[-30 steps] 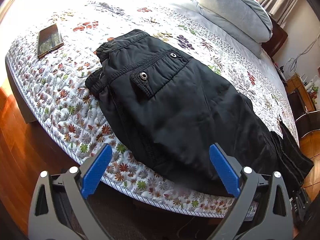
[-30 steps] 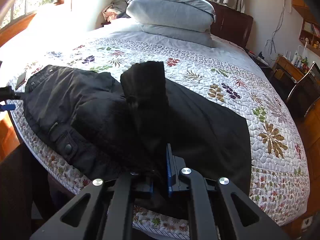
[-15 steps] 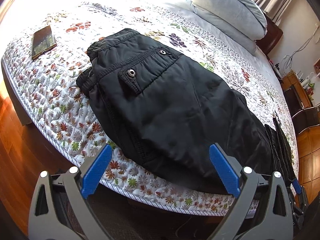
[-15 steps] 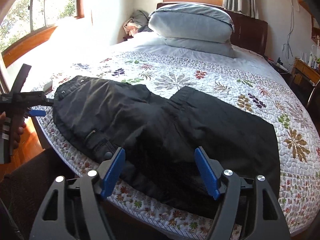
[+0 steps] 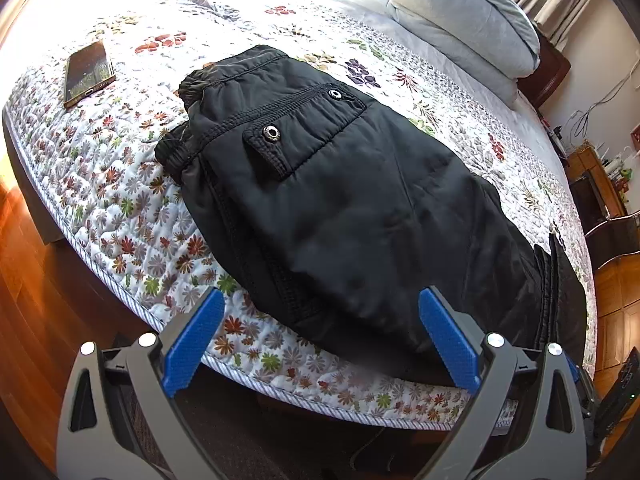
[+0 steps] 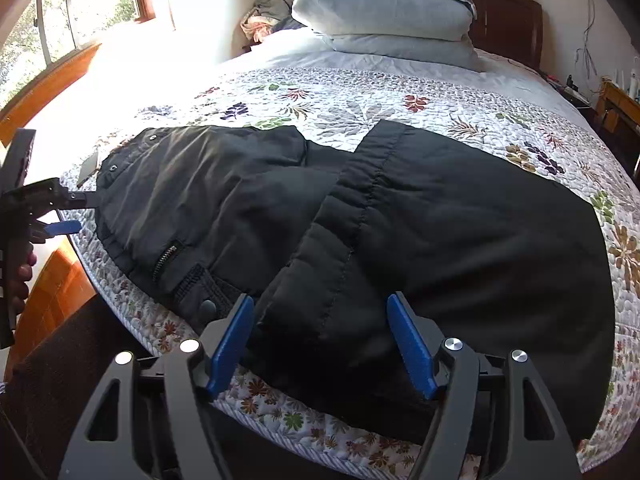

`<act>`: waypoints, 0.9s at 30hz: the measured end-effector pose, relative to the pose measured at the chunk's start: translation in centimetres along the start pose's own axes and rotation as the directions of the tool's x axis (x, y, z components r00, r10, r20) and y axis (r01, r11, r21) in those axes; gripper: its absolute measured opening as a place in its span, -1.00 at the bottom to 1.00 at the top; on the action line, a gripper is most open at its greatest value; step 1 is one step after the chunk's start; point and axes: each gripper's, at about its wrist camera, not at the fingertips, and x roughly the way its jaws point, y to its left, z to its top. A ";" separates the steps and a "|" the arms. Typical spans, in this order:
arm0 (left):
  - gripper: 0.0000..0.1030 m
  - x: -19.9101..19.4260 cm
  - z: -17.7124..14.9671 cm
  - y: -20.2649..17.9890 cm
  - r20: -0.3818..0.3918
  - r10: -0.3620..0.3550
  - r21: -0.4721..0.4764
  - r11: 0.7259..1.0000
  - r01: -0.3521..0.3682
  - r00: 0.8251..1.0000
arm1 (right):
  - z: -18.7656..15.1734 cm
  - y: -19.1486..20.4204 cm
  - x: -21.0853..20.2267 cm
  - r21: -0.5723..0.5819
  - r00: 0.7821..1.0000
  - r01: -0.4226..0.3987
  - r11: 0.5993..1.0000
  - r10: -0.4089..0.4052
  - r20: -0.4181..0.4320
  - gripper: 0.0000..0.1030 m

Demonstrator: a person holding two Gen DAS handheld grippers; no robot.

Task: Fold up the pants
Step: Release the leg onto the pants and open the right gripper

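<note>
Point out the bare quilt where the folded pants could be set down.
Bare quilt runs between the black pants and the pillows. Another strip lies between the phone and the waistband. The near bed edge is crowded: the pants overhang it beside both open grippers.

Both grippers open, nothing clamped.

Left two-finger gripper w/ dark grey frame & blue pads (image 5: 320, 344): jaws spread wide, tilted steeply down, nothing between the pads. In right wrist view the same tool shows at far left edge, a person's hand (image 6: 18, 276) wrapped on its handle, only fingertips visible. Right two-finger gripper w/ black frame & blue pads (image 6: 322, 346): jaws have just been opening, then eased in a touch; now apart, angled downward, pads pressing on nothing, black padded fabric lying just ahead btw the tips.
</note>
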 end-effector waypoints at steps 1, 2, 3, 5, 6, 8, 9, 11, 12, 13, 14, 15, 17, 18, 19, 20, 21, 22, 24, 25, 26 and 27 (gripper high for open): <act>0.90 0.1 0.1 0.2 -0.002 0.010 0.008 1.000 -0.010 1.000 | 0.2 -0.2 -0.6 0.018 1.000 -0.016 1.000 0.015 0.015 0.37; 0.90 0.1 0.3 0.5 -0.001 0.027 0.015 1.000 -0.027 1.000 | 0.3 -0.4 -1.3 0.041 0.999 -0.029 0.999 0.027 0.036 0.36; 0.90 0.0 0.5 0.9 0.005 0.038 0.017 0.999 -0.038 0.999 | 0.5 -0.7 -2.0 0.062 0.998 -0.038 0.997 0.035 0.050 0.36; 0.90 -0.3 0.9 2.4 0.020 0.023 -0.010 1.000 -0.023 1.000 | 0.8 -1.3 -3.0 0.097 0.997 -0.045 0.994 0.038 0.070 0.36; 0.90 -0.6 1.0 3.4 0.030 0.011 -0.043 0.999 -0.010 0.999 | 0.8 -1.7 -3.6 0.114 0.996 -0.042 0.993 0.033 0.079 0.36; 0.90 -1.0 1.1 5.6 0.063 -0.036 -0.122 0.992 0.043 0.997 | 0.8 -2.1 -4.3 0.141 0.995 -0.049 0.989 0.037 0.089 0.36; 0.90 -1.1 1.2 6.7 0.077 -0.075 -0.165 0.982 0.087 0.994 | 0.8 -2.4 -4.5 0.154 0.995 -0.052 0.987 0.038 0.092 0.36; 0.90 -1.0 1.1 8.9 0.103 -0.176 -0.264 0.944 0.197 0.979 | 0.7 -2.6 -4.7 0.163 0.996 -0.040 0.986 0.026 0.088 0.36; 0.90 -0.8 1.0 9.7 0.117 -0.233 -0.308 0.916 0.258 0.965 | 0.7 -2.6 -4.6 0.162 0.996 -0.031 0.986 0.018 0.082 0.36; 0.90 -0.5 1.0 10.5 0.129 -0.286 -0.349 0.883 0.314 0.949 | 0.5 -2.6 -4.4 0.162 0.997 -0.025 0.986 0.014 0.073 0.36; 0.90 -0.1 1.0 11.0 0.136 -0.336 -0.381 0.851 0.362 0.932 | 0.4 -2.6 -4.2 0.164 0.998 -0.023 0.986 0.013 0.063 0.36; 0.90 0.3 1.0 11.1 0.138 -0.375 -0.401 0.825 0.398 0.916 | 0.3 -2.5 -3.9 0.167 0.999 -0.023 0.986 0.015 0.052 0.36; 0.90 1.2 1.1 11.4 0.134 -0.432 -0.427 0.787 0.445 0.892 | 0.2 -2.2 -3.5 0.162 0.999 -0.020 0.987 0.014 0.038 0.36; 0.90 1.7 1.1 11.4 0.129 -0.446 -0.438 0.775 0.455 0.885 | 0.1 -1.9 -3.4 0.152 0.999 -0.017 0.988 0.012 0.033 0.36; 0.90 2.1 1.1 11.5 0.121 -0.446 -0.455 0.769 0.449 0.887 | 0.1 -1.6 -3.3 0.138 1.000 -0.009 0.990 0.006 0.027 0.36; 0.90 2.5 1.1 11.7 0.122 -0.454 -0.477 0.753 0.453 0.883 | 0.2 -1.2 -3.2 0.122 1.000 -0.001 0.993 -0.001 0.023 0.36; 0.90 2.9 1.0 11.9 0.126 -0.473 -0.496 0.731 0.468 0.872 | 0.2 -0.9 -3.1 0.102 1.000 0.004 0.995 -0.006 0.019 0.36; 0.90 3.4 0.9 12.0 0.125 -0.494 -0.514 0.709 0.482 0.861 | 0.1 -0.5 -3.0 0.087 1.000 0.005 0.996 -0.006 0.013 0.36; 0.90 4.0 1.0 11.8 0.123 -0.518 -0.530 0.687 0.497 0.847 | 0.1 -0.1 -2.8 0.070 1.000 0.002 0.998 -0.002 0.005 0.36; 0.90 4.3 1.0 11.7 0.121 -0.519 -0.530 0.687 0.497 0.846 | 0.1 0.0 -2.7 0.066 1.000 0.002 0.998 -0.003 0.000 0.36; 0.90 4.6 1.2 11.4 0.118 -0.519 -0.526 0.691 0.496 0.847 | 0.1 0.2 -2.6 0.063 1.000 0.005 0.998 -0.005 -0.002 0.36; 0.90 4.8 1.3 11.1 0.115 -0.517 -0.520 0.696 0.495 0.848 | 0.2 0.2 -2.6 0.061 1.000 0.006 0.998 -0.006 -0.001 0.36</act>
